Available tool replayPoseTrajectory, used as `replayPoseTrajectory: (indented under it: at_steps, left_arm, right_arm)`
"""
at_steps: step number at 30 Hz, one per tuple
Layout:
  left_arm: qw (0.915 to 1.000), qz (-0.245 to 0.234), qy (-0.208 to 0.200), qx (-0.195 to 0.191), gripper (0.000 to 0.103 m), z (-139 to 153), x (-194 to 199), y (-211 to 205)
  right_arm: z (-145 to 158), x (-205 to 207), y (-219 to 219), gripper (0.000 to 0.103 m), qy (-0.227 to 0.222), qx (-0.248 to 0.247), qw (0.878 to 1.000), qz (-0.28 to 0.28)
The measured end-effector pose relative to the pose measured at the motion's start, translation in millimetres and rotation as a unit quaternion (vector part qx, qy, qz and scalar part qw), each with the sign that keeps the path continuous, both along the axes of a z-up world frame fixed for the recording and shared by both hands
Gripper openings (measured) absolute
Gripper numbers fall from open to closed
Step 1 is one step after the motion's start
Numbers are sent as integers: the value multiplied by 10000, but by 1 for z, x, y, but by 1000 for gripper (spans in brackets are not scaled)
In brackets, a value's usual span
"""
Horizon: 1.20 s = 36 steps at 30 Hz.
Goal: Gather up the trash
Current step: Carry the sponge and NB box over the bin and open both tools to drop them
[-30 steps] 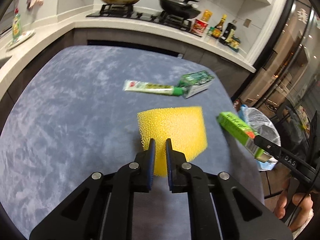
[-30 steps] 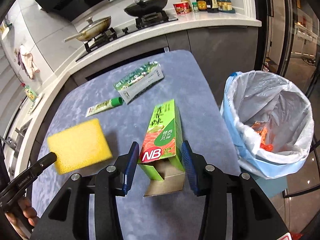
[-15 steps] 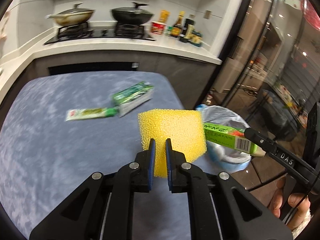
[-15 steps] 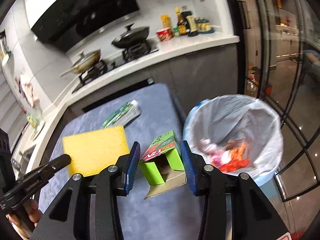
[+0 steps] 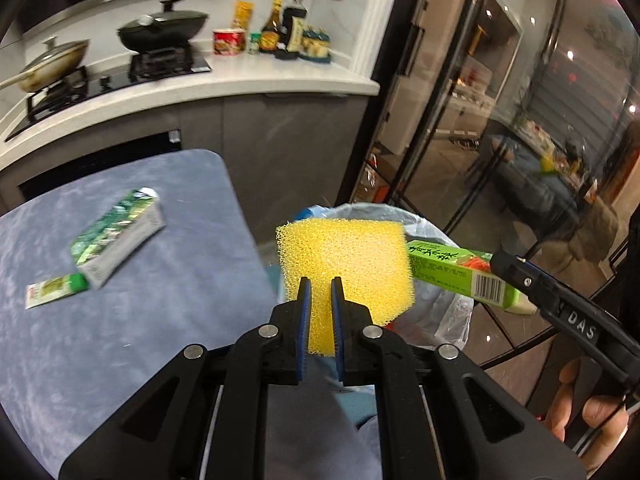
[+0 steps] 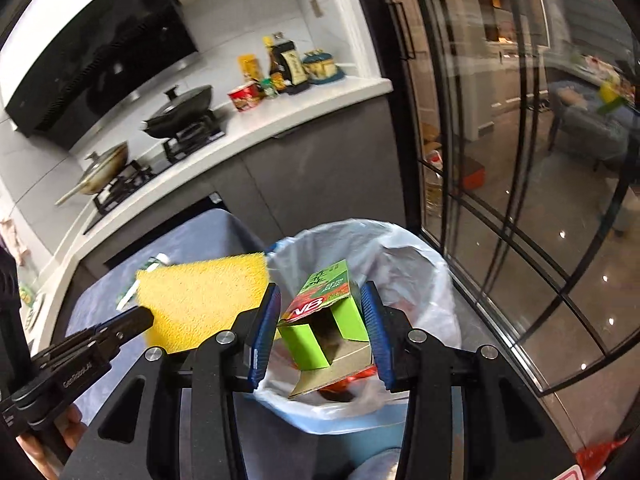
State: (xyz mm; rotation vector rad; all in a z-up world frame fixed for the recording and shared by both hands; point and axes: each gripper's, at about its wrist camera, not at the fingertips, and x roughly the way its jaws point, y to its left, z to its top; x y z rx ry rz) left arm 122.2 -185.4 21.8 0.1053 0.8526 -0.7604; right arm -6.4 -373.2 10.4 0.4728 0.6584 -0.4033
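Note:
My left gripper (image 5: 319, 286) is shut on a yellow sponge (image 5: 348, 258) and holds it in the air at the near rim of the trash bin (image 5: 436, 312). My right gripper (image 6: 320, 300) is shut on an open green carton (image 6: 324, 312) and holds it over the bin's white bag (image 6: 400, 256). The carton also shows in the left wrist view (image 5: 460, 268), just right of the sponge. The sponge shows in the right wrist view (image 6: 200, 300), left of the carton. A green-and-silver box (image 5: 116, 236) and a green tube (image 5: 56, 290) lie on the blue table (image 5: 140, 320).
A kitchen counter (image 5: 240, 80) with a stove, two pans and several bottles runs behind the table. Glass doors with black frames (image 6: 520, 200) stand to the right of the bin. Red and orange trash lies inside the bin.
Both grippers have swung right from over the table to the bin, carrying the sponge and the carton. The carton is now above the bin's opening.

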Motion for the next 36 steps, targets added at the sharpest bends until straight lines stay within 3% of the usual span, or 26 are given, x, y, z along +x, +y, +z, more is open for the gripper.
replayPoseTrajectory:
  at_steps: [7, 15, 18, 22, 36]
  left_arm:
    - [9992, -257, 94, 286, 10, -28, 3, -48]
    - [9983, -340, 326, 356, 10, -43, 4, -65]
    - [9981, -317, 423, 327, 12, -47, 6, -65]
    - [9986, -238, 386, 277, 36, -47, 6, -63]
    - [9994, 44, 287, 209, 39, -35, 6, -34]
  right_arm:
    - [-29, 3, -26, 40, 227, 200, 9994, -164]
    - [-43, 8, -34, 41, 326, 273, 9988, -234]
    - [-47, 10, -37, 44, 322, 331, 9987, -210]
    - [-46, 9, -35, 47, 314, 294, 9988, -217]
    - [-35, 7, -17, 49, 230, 250, 9993, -141]
